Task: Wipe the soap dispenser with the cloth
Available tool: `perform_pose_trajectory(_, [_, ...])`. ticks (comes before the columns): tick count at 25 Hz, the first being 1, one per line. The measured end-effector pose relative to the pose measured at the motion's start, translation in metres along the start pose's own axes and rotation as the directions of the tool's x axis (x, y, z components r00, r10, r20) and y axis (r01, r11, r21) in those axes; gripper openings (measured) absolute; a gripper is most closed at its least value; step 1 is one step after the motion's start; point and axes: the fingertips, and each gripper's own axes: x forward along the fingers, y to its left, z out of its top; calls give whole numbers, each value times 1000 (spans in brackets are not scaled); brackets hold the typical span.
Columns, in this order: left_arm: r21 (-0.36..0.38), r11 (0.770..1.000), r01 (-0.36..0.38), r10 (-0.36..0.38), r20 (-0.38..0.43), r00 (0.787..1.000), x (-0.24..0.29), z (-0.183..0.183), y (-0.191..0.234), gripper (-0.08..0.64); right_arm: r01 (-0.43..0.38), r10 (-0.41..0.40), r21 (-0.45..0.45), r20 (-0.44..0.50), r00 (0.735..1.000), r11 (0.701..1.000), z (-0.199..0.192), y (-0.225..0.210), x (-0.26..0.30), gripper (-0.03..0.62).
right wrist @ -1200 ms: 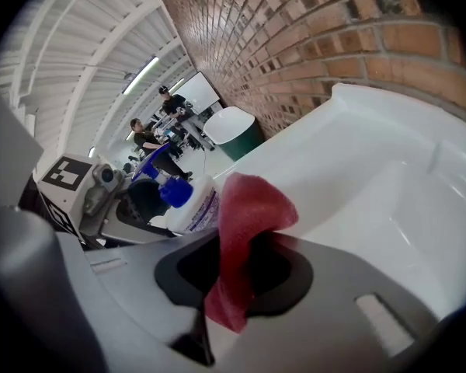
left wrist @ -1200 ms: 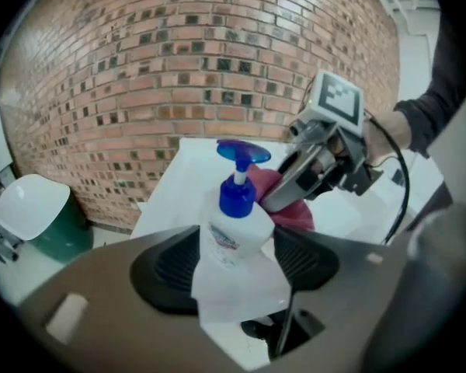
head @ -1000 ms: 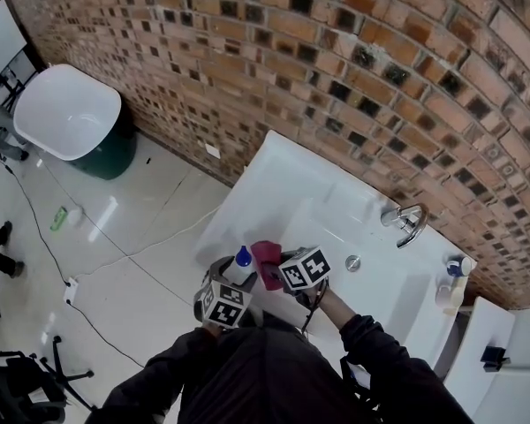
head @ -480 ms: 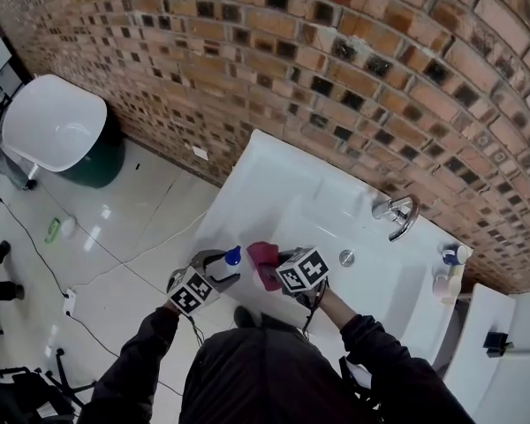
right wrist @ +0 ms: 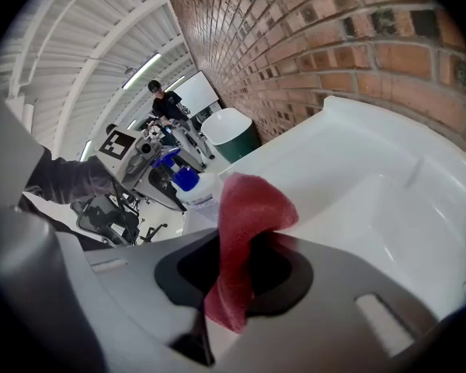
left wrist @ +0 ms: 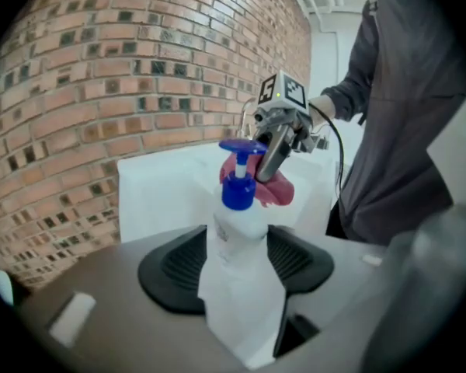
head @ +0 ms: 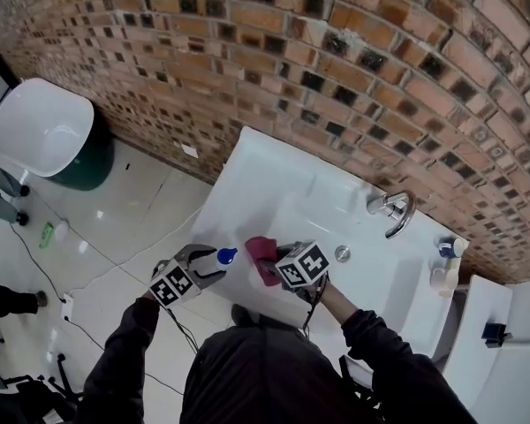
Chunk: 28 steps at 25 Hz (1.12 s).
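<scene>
Left gripper (head: 199, 263): jaws have just been closing and are now clamping the body of the soap dispenser (left wrist: 237, 231), which is standing between the pads with its blue pump pointing away from the gripper. It is being held in the air, just off the front edge of the sink (head: 283, 184), on the floor side.

Right gripper (head: 281, 270): jaws are pinching the red cloth (right wrist: 245, 208), with a folded lobe sticking out past the tips. This gripper is hovering over the front edge of the sink, and the cloth is sitting just beside the blue pump. Whether the two are touching, I cannot tell.

Progress (judgement): both things are picked up and brought together, so the wiping is either starting or under way at the pump. No view is showing which parts are done. The white body below the pump, partly covered by the left pads, is probably still waiting.

Surroundings: the sink is running along a brick wall (head: 336, 60), with a tap (head: 390, 208) at its back rim and small bottles (head: 446, 259) at its far right end. Left of the sink, a pale glossy floor (head: 132, 210) is carrying cables and a green bin with a white lid (head: 40, 126).
</scene>
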Motion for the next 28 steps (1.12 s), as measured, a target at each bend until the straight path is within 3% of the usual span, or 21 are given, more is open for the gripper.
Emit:
perform_pose_trajectory(2, [-70,997,-42,47,61,997,-11,8,2,252,-10,10,-26,13,1000,1000,15,-3,1,74])
perform_pose_trajectory(4, [-180,979,-92,120,152,981,-27,21,5,248,-39,41,-60,30,999,997,32,-2,1,74])
perform_pose_trajectory(7, [-366,920,-138,243,258,935,-46,37,11,184,-86,91,-116,37,995,989,55,3,3,74])
perform_pose_trajectory(10, [-444,884,-148,282,254,925,-38,39,8,162,-149,156,-164,28,987,975,67,12,7,74])
perform_pose_trajectory(15, [-491,857,-157,296,220,929,-25,30,5,138,-197,190,-173,-57,980,965,59,12,28,74])
perform_pose_trajectory(22, [-450,874,-183,290,181,940,-20,28,3,135,-175,153,-113,-180,972,978,20,-12,74,74])
perform_pose_trajectory(28, [-450,870,-201,303,166,938,-19,26,2,134,-115,97,-82,-197,976,990,3,-22,89,74])
